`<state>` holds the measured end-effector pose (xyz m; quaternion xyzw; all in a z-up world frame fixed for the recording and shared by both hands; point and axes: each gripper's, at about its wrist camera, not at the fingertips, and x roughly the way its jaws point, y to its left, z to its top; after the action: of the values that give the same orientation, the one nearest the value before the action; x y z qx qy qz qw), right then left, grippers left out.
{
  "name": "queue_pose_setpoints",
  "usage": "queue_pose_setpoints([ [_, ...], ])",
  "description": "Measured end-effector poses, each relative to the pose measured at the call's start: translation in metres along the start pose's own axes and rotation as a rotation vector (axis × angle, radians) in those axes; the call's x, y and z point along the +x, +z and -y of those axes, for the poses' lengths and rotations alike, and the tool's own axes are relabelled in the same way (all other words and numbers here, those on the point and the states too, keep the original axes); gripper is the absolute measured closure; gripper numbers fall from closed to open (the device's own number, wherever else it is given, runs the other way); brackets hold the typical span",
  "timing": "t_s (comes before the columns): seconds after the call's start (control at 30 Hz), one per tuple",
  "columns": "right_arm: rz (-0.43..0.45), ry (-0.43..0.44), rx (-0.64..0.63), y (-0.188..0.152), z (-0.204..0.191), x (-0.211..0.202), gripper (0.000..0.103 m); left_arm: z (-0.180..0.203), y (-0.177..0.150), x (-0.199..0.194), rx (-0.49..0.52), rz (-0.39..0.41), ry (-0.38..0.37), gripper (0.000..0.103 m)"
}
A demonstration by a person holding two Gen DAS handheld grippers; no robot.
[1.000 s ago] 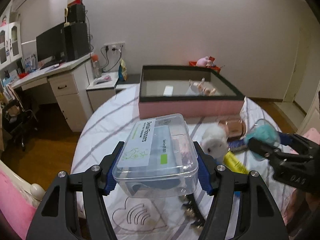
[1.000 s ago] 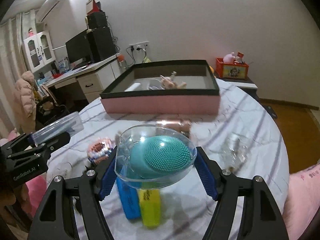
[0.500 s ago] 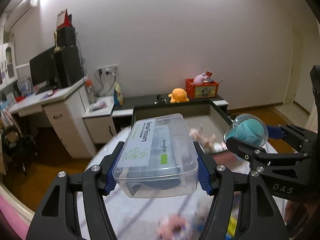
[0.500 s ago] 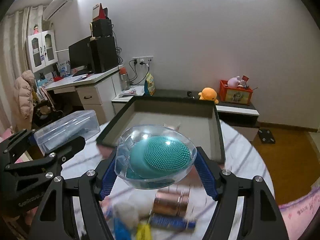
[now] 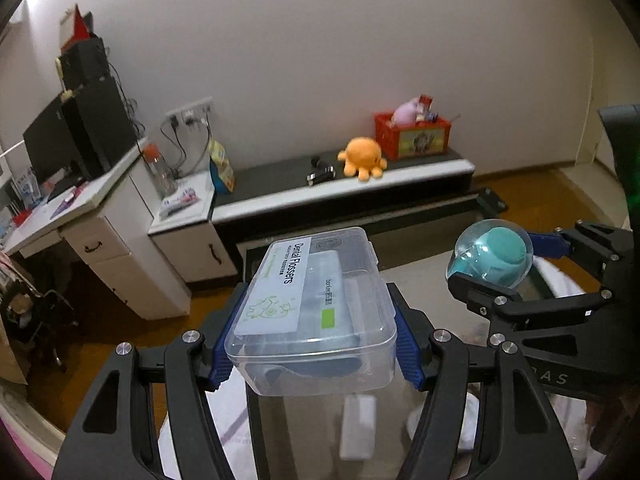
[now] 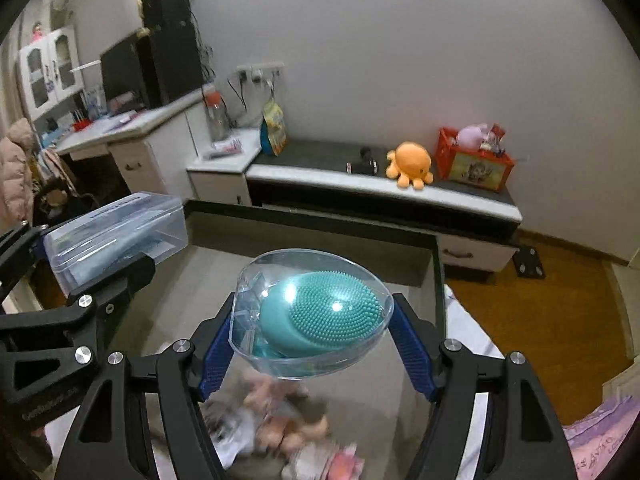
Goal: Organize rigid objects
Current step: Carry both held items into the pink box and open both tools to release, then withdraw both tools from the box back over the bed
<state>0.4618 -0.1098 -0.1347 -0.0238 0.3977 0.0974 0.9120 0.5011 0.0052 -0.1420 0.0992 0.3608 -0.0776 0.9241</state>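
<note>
My left gripper (image 5: 314, 354) is shut on a clear plastic box labelled Dental Flossers (image 5: 312, 312), its blue pads pressing both long sides. That box also shows at the left of the right wrist view as the flosser box (image 6: 116, 236). My right gripper (image 6: 312, 350) is shut on a clear oval case with a teal bristled brush (image 6: 314, 316) inside; the same brush case (image 5: 490, 254) appears at the right of the left wrist view. Both loads hang above the open dark-rimmed tray (image 6: 438, 256), whose grey floor lies below them.
Inside the tray lie a white flat item (image 5: 356, 426) and a blurred doll-like toy (image 6: 280, 420) with small packets. Beyond the tray stand a low bench with an orange plush octopus (image 6: 410, 164), a red crate (image 6: 474, 162), and a white desk (image 5: 80, 216) at the left.
Both grippers have carried their loads forward from over the bed clutter to above the tray. The tray's near pink wall has passed beneath the view. Neither grip has altered.
</note>
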Motion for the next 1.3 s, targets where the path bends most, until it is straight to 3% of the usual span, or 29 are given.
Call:
queue_pose_setpoints([
  [0.3, -0.196, -0.002, -0.003, 0.003, 0.009, 0.072, 0.030, -0.002, -0.006, 0.061, 0.008, -0.148, 0.015, 0.037],
  [0.53, -0.207, 0.021, 0.001, 0.008, 0.011, 0.070, 0.029, -0.008, -0.018, 0.068, -0.009, -0.191, 0.024, 0.035],
  [0.57, -0.195, 0.024, 0.011, 0.008, 0.011, 0.066, 0.023, -0.008, -0.019, 0.065, -0.006, -0.187, 0.031, 0.032],
  [0.63, -0.170, 0.021, 0.015, 0.013, 0.011, 0.059, 0.021, -0.008, -0.022, 0.055, -0.008, -0.172, 0.005, 0.024],
  [0.87, -0.044, 0.000, 0.004, 0.010, -0.001, -0.001, 0.021, -0.011, -0.036, -0.027, -0.043, 0.007, 0.054, 0.003],
  [1.03, 0.090, -0.006, -0.008, -0.015, -0.011, -0.069, 0.015, -0.023, -0.063, -0.103, -0.125, 0.143, 0.075, 0.000],
  [1.13, 0.169, 0.015, -0.020, -0.042, -0.024, -0.111, 0.000, -0.023, -0.086, -0.150, -0.159, 0.226, 0.063, 0.000],
  [1.3, 0.289, 0.052, -0.048, -0.091, -0.050, -0.168, 0.000, -0.010, -0.125, -0.209, -0.162, 0.321, 0.077, 0.000],
])
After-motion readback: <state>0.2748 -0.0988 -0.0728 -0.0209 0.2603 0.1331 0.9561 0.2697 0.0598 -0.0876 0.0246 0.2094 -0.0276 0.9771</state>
